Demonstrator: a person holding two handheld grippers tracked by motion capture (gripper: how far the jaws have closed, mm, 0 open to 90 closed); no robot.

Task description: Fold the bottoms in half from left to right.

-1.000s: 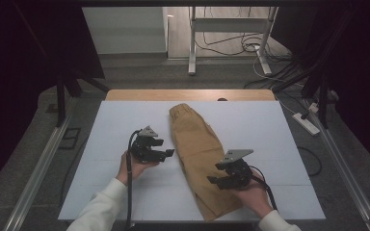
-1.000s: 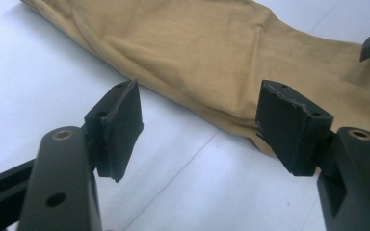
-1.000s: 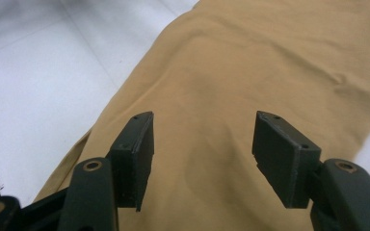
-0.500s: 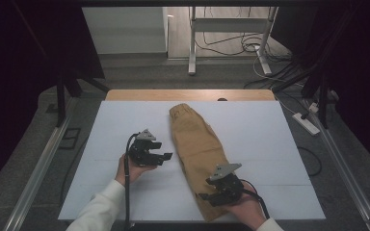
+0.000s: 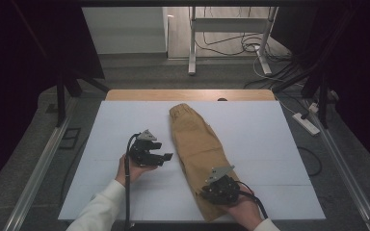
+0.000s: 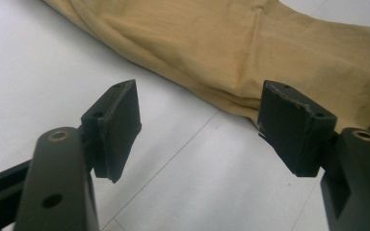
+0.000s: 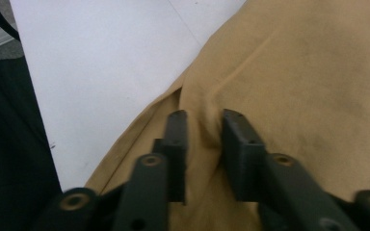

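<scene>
You are working on a pair of tan trousers [image 5: 197, 144] lying folded lengthwise down the middle of the white table [image 5: 279, 144], the waistband toward the far edge and the leg ends reaching toward you. Your right gripper [image 5: 211, 192] is sitting low on the near end of the garment, and its jaws have just been closing on a raised ridge of cloth; in the right gripper view the fabric [image 7: 289, 72] is bunching up between the two black pads, which are standing only a narrow fold apart and pressing it from both sides. Pinching a fold near the hem in that way is probably giving you a firm hold for lifting or folding that end without dragging the whole piece. Your left gripper [image 5: 165, 157] is hovering just off the trousers' left edge, about halfway along, with its jaws spread wide and nothing between them; in the left gripper view the pads [image 6: 120, 120] are framing bare table with the cloth's edge [image 6: 231, 96] just ahead. You are likely keeping it open there so it is ready to take that edge.
</scene>
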